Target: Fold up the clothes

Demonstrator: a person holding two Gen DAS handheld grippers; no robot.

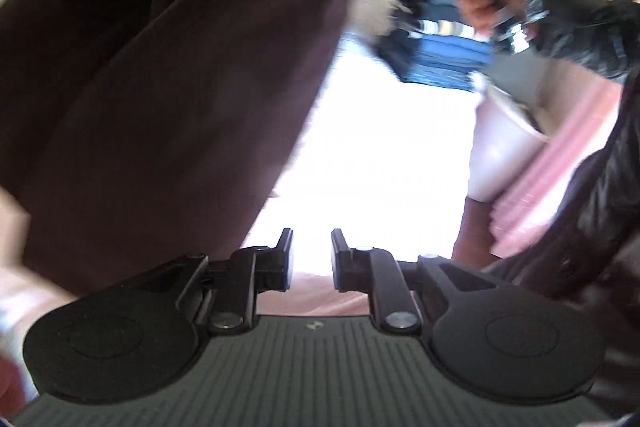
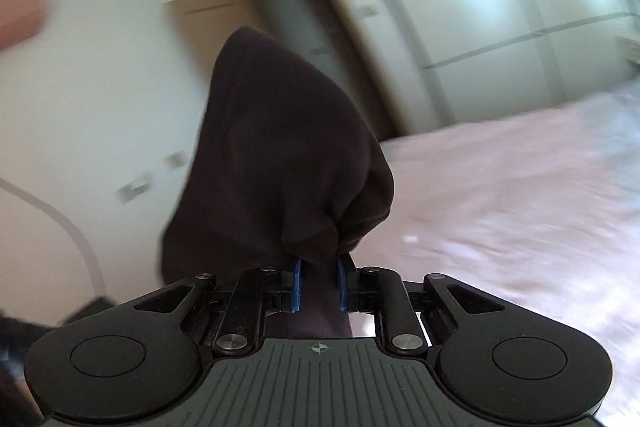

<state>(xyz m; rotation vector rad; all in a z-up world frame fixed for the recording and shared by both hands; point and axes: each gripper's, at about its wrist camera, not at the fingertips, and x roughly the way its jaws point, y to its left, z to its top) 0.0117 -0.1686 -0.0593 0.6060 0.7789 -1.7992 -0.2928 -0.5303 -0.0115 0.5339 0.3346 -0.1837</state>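
1. Left wrist view. The left gripper (image 1: 311, 255) has its jaws spread with nothing between them. The dark maroon garment (image 1: 168, 99) hangs up and to the left of the jaws, apart from them. Beyond the jaws lies the pale pink bed (image 1: 560, 155), washed out by strong light. Up and to the right of the jaws, a hand (image 1: 480, 3) holds the right gripper (image 1: 412, 11); this part is blurred.

2. Right wrist view. The right gripper (image 2: 319, 269) has its jaws pinching a bunched fold of the garment (image 2: 288, 155), which rises in a peak directly ahead of them and drapes to their left. The bed (image 2: 520, 187) lies to the right of the jaws; a wardrobe (image 2: 500, 7) and an open door (image 2: 224, 39) stand behind.

3. Step in hand, as judged: the garment is lifted clear of the bed by one gripper, ahead of spreading.

4. Next move, as judged: the free left jaws need to take a second edge or corner, so the cloth can be stretched and laid flat for folding.
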